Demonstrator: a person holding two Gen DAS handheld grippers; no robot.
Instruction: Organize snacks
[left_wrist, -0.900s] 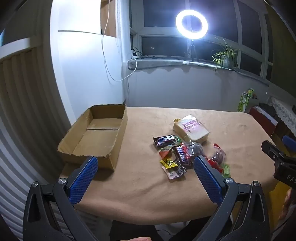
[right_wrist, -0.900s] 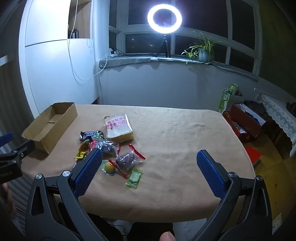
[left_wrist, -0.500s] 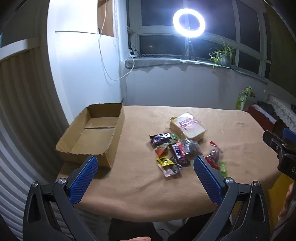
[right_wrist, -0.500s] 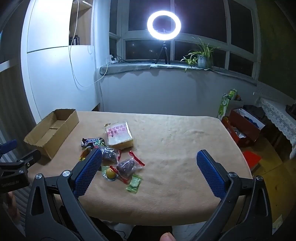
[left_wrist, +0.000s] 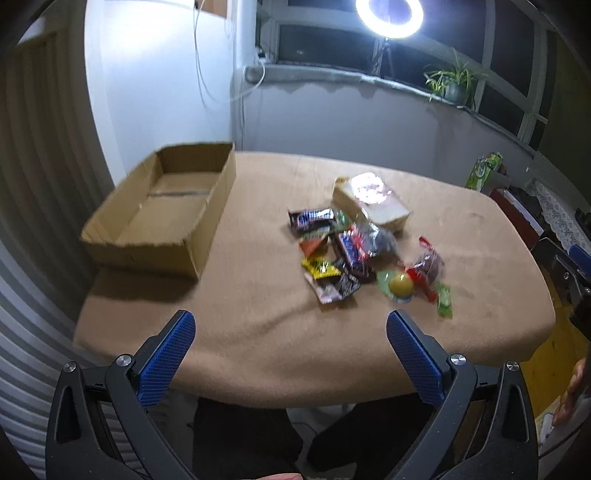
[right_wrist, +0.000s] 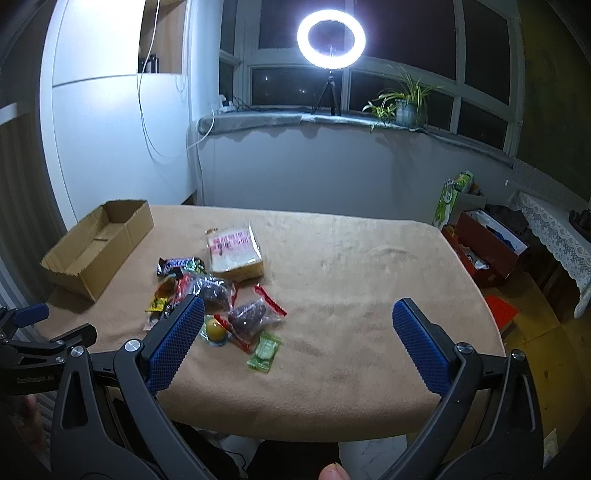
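Note:
A heap of wrapped snacks (left_wrist: 351, 251) (right_wrist: 214, 295) lies in the middle of the tan-covered table (left_wrist: 258, 295) (right_wrist: 351, 295). It holds several small chocolate bars, a large clear bread pack (left_wrist: 371, 201) (right_wrist: 234, 253), a yellow round sweet (left_wrist: 400, 284) (right_wrist: 216, 328) and a green sachet (left_wrist: 445, 299) (right_wrist: 264, 352). An open, bare cardboard box (left_wrist: 162, 210) (right_wrist: 98, 245) stands at the table's left end. My left gripper (left_wrist: 291, 332) hangs open above the near table edge, nothing between its fingers. My right gripper (right_wrist: 299, 321) is open too, just right of the heap.
A ring light (right_wrist: 331, 38) on a tripod and a potted plant (right_wrist: 404, 101) stand on the window sill behind the table. Red boxes (right_wrist: 487, 251) and a lace-covered shelf sit on the floor at right. A white cabinet (right_wrist: 118, 140) stands behind the cardboard box.
The left gripper has tilted down and come closer over the table, so the box and snacks look larger. The right gripper's view shifted only slightly. Both jaws stayed wide.

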